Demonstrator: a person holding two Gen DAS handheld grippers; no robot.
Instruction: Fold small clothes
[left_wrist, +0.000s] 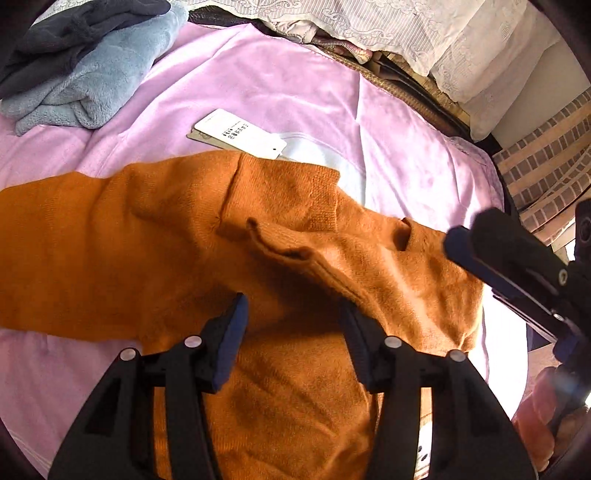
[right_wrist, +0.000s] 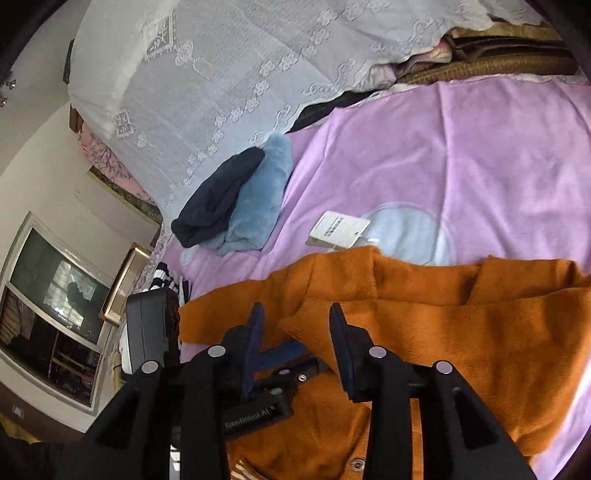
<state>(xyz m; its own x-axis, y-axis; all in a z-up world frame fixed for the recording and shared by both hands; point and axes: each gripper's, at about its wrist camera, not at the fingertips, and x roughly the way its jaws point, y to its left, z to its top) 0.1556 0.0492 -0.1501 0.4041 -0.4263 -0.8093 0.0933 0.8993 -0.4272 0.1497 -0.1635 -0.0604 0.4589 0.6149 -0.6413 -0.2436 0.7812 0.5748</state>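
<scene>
An orange knitted cardigan (left_wrist: 280, 251) lies spread on a lilac blanket (left_wrist: 280, 85), with a sleeve folded across its body. My left gripper (left_wrist: 293, 319) hovers over the middle of the cardigan, open, with nothing pinched between its blue pads. In the right wrist view the cardigan (right_wrist: 443, 332) fills the lower right. My right gripper (right_wrist: 297, 321) is open over a folded sleeve end, which lies loose between the fingers without being pressed. The left gripper (right_wrist: 273, 373) shows just below it. From the left wrist view the right gripper (left_wrist: 491, 251) is seen at the cardigan's right edge.
A white paper tag (left_wrist: 240, 134) lies on the blanket just beyond the cardigan. A folded pale blue fleece (left_wrist: 92, 81) and a dark garment (left_wrist: 74, 33) sit at the back left. White lace-covered bedding (right_wrist: 221, 74) rises behind. A window (right_wrist: 51, 306) is far left.
</scene>
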